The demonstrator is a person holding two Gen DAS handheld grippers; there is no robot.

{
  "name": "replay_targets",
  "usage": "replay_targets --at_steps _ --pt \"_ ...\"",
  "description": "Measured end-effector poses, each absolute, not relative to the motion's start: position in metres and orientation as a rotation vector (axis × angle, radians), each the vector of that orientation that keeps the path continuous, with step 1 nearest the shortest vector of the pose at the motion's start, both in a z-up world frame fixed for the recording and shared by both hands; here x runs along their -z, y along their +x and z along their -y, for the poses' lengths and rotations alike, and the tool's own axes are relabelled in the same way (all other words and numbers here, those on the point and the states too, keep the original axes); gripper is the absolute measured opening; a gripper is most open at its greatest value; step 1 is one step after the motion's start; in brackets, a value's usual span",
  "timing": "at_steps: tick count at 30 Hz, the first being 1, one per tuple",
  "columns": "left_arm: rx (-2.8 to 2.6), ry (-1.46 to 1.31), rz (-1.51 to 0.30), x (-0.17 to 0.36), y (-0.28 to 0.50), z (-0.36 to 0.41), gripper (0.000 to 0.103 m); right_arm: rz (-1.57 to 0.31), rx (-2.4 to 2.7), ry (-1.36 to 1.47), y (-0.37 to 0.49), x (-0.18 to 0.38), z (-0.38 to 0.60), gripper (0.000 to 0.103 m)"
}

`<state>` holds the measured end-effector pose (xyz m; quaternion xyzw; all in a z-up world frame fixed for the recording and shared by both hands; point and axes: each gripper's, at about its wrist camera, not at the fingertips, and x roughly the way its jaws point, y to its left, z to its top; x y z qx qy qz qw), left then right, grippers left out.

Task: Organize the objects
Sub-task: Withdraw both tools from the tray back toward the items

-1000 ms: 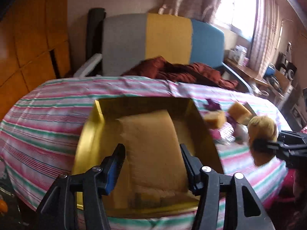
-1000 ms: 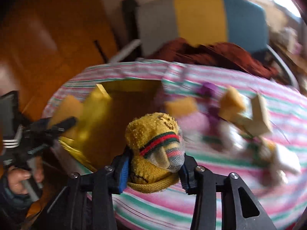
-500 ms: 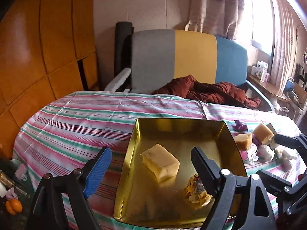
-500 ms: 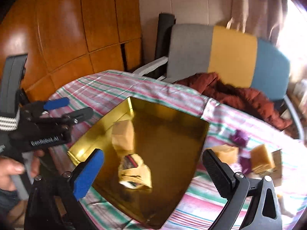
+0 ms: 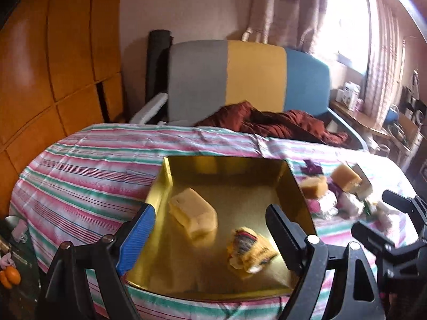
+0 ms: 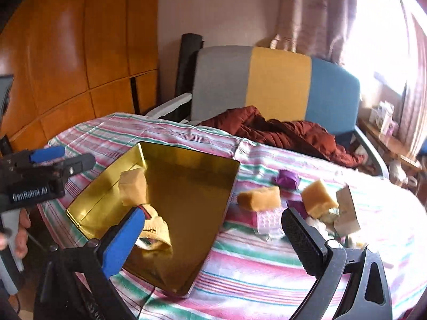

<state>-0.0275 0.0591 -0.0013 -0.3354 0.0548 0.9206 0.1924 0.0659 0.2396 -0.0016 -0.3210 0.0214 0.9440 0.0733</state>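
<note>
A shiny gold metal tray holds a pale yellow sponge block and a mustard knitted sock banded red and green, on a pink, green and white striped tablecloth.

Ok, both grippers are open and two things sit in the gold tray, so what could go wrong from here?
1. The gold tray sits at the table's near edge; a nudge from the left gripper just above it might tip it off.
2. The remaining sponges lie tight among a purple packet and a paper box; the right gripper could knock neighbours off the striped tablecloth.
3. The rolled sock could unroll if bumped.
</note>
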Motion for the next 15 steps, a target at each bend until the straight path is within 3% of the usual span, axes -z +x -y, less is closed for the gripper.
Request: replay_targets --at_steps 15 --pt "-2.294 -0.928 -0.334 0.010 -0.005 -0.143 0.086 -0.428 -2.540 -1.028 0.125 0.040 -0.349 0.103"
